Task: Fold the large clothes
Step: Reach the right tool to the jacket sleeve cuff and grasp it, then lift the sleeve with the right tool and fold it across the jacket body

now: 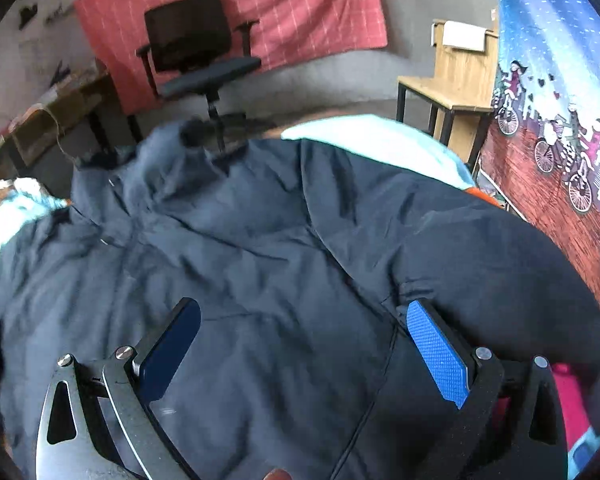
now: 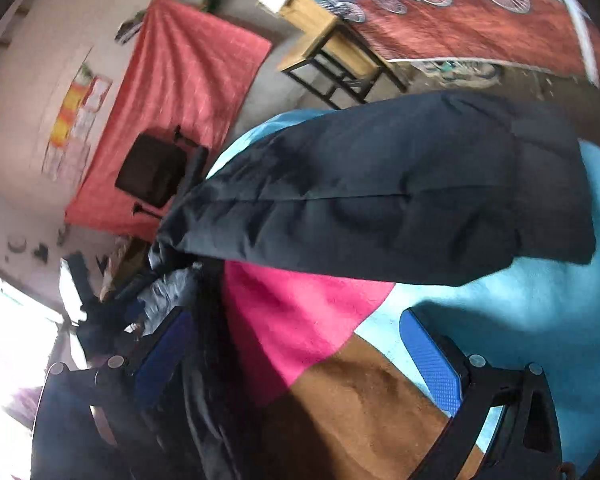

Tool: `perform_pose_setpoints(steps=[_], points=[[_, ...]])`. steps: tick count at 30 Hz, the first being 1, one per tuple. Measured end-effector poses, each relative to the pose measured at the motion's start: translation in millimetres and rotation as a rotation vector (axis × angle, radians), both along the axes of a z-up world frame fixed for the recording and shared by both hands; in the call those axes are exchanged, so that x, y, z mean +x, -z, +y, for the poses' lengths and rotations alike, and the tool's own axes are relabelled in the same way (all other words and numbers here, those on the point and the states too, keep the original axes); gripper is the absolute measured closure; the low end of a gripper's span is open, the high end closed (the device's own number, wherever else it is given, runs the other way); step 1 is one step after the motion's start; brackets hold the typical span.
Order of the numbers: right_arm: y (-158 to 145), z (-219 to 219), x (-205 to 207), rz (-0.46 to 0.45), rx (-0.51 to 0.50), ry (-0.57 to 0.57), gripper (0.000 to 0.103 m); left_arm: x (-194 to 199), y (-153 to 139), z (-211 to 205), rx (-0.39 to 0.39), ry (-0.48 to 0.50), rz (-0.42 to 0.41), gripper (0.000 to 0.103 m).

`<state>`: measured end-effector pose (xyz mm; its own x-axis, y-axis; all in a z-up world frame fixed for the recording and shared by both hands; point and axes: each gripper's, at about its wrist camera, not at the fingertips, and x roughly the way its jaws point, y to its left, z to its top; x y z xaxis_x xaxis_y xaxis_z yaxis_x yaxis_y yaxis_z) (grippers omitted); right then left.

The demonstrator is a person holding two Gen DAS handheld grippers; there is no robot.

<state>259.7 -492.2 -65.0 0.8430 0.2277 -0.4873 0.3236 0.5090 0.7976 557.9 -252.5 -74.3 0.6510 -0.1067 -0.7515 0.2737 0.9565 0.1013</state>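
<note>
A large dark navy padded jacket (image 1: pixel 260 248) lies spread over a bed, filling most of the left wrist view. My left gripper (image 1: pixel 304 332) hovers just above its lower body, open, with its blue pads (image 1: pixel 440 352) wide apart and nothing between them. In the right wrist view one sleeve of the jacket (image 2: pixel 380 192) stretches across a pink, brown and light blue blanket (image 2: pixel 300 328). My right gripper (image 2: pixel 296 344) is open above the blanket, beside the jacket's dark edge at the left; its left finger (image 2: pixel 164 352) is blurred against dark fabric.
A black office chair (image 1: pixel 200 52) stands beyond the bed before a red checked cloth (image 1: pixel 300 4) on the wall. A wooden desk (image 1: pixel 452 80) is at the right, next to a hanging printed with bicycles (image 1: pixel 560 152). Clutter lies on the floor at left (image 2: pixel 92 280).
</note>
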Motion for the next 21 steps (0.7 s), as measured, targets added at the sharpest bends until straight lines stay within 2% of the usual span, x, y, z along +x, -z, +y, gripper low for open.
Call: perform_pose_setpoints(steps=[3,7,9,10,11,14,15,17,18,21], points=[[-5,-8,-2,-0.009,-0.003,0.066,0.0,12,15,2,-0.029,-0.014,0.046,0.002],[-1,-28,-5,0.024,0.036,0.199,0.0,20,37,6,-0.05,-0.022,0.118,0.002],[-1,-36,-6,0.035,0.056,0.267,0.002,22,40,4,-0.043,-0.022,0.12,0.001],[-2,-39,-7,0.056,0.051,0.296,0.012,21,41,3,-0.035,-0.021,0.114,0.001],[-3,-39,-5,0.081,0.039,0.317,0.03,21,42,3,-0.025,-0.02,0.107,0.001],[3,-42,-6,0.105,0.075,0.411,0.063,21,42,4,-0.013,-0.019,0.106,0.001],[5,-45,-8,0.112,0.087,0.443,0.071,20,42,3,-0.014,-0.019,0.105,0.001],[6,-47,-11,0.108,0.086,0.478,0.084,20,42,4,-0.025,-0.017,0.107,0.001],[0,-45,-7,0.113,0.052,0.48,0.087,21,41,4,-0.033,-0.015,0.111,0.002],[-35,-38,-2,0.11,-0.171,0.456,0.093,21,37,6,-0.052,0.004,0.129,0.002]])
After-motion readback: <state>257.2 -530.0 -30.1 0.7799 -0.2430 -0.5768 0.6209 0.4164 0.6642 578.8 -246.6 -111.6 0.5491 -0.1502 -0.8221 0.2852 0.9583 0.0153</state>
